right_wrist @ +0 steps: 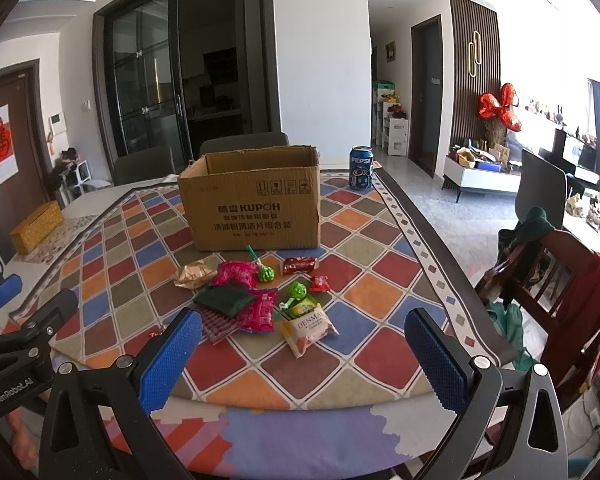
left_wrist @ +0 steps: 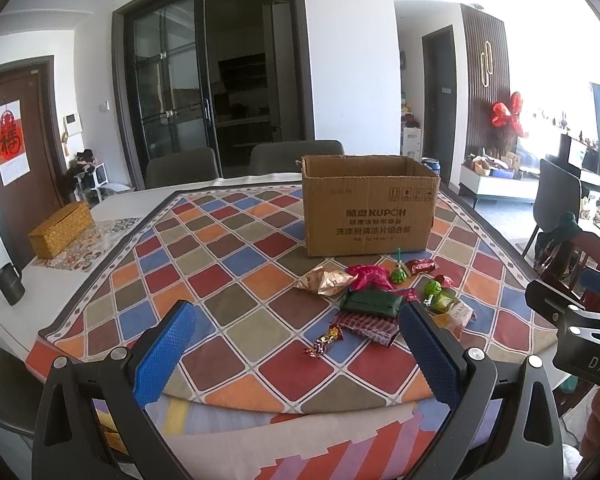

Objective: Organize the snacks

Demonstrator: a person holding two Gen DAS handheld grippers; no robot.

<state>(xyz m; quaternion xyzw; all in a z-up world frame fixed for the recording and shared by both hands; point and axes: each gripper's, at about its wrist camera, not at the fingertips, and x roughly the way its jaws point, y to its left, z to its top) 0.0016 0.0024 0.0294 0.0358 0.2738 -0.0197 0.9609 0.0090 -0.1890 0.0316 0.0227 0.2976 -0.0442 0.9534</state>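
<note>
An open cardboard box (left_wrist: 370,208) (right_wrist: 254,204) stands on the checkered tablecloth. In front of it lies a pile of snacks: a dark green packet (left_wrist: 374,303) (right_wrist: 225,299), a pink packet (left_wrist: 370,276) (right_wrist: 236,273), a gold wrapper (left_wrist: 326,280) (right_wrist: 194,274), green lollipops (left_wrist: 399,274) (right_wrist: 265,272), a white Denmark packet (left_wrist: 456,314) (right_wrist: 308,330), and a small wrapped candy (left_wrist: 326,340). My left gripper (left_wrist: 296,350) is open and empty, near the table's front edge, left of the pile. My right gripper (right_wrist: 304,356) is open and empty, just before the white packet.
A Pepsi can (right_wrist: 361,168) stands behind the box on the right. A woven yellow box (left_wrist: 60,230) and a black mug (left_wrist: 9,284) sit at the table's left. Chairs stand behind the table; a wooden chair with clothes (right_wrist: 560,280) stands to the right.
</note>
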